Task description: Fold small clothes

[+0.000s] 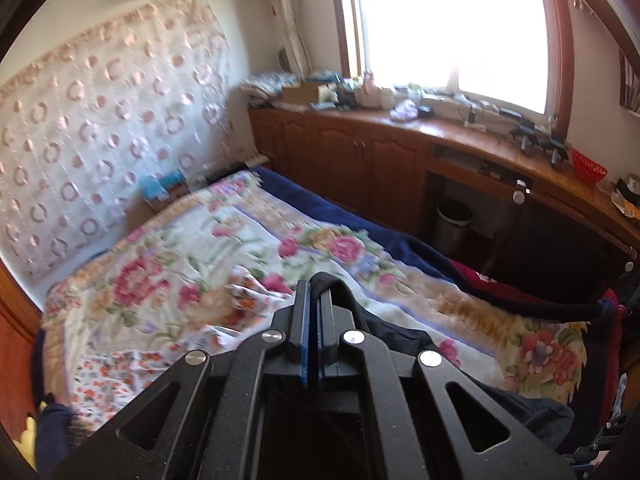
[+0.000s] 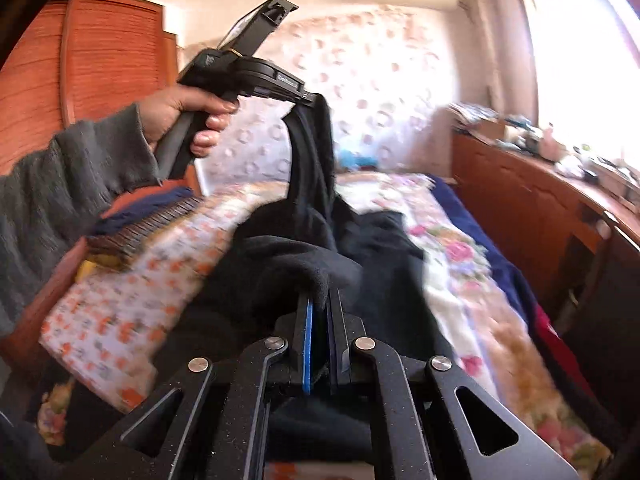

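Right claw (image 2: 320, 312): clenched on a thick fold of the soft black fleece garment (image 2: 296, 256), the cloth pinched between its blue-lined pads. Left claw (image 1: 314, 300): likewise clenched, with a rolled black edge of the same garment standing up between its fingers. In the right wrist view the left claw sits higher, gripped by a hand (image 2: 188, 108) in a grey knitted sleeve, and the garment hangs down from it in a dark column to the bulk lying low in front of the right claw.

The garment is therefore held off the bed at two points, partly draped over the floral quilted bedspread (image 1: 248, 248). A white cloth with an orange flower print (image 2: 120, 312) lies beside it.

Judgement: the step in hand is spreading the garment for folding. To do it well, both grips should stay firm, the two held points be drawn apart until the edge between them is taut, then lowered flat onto a bare stretch of bedspread, away from the printed cloth.
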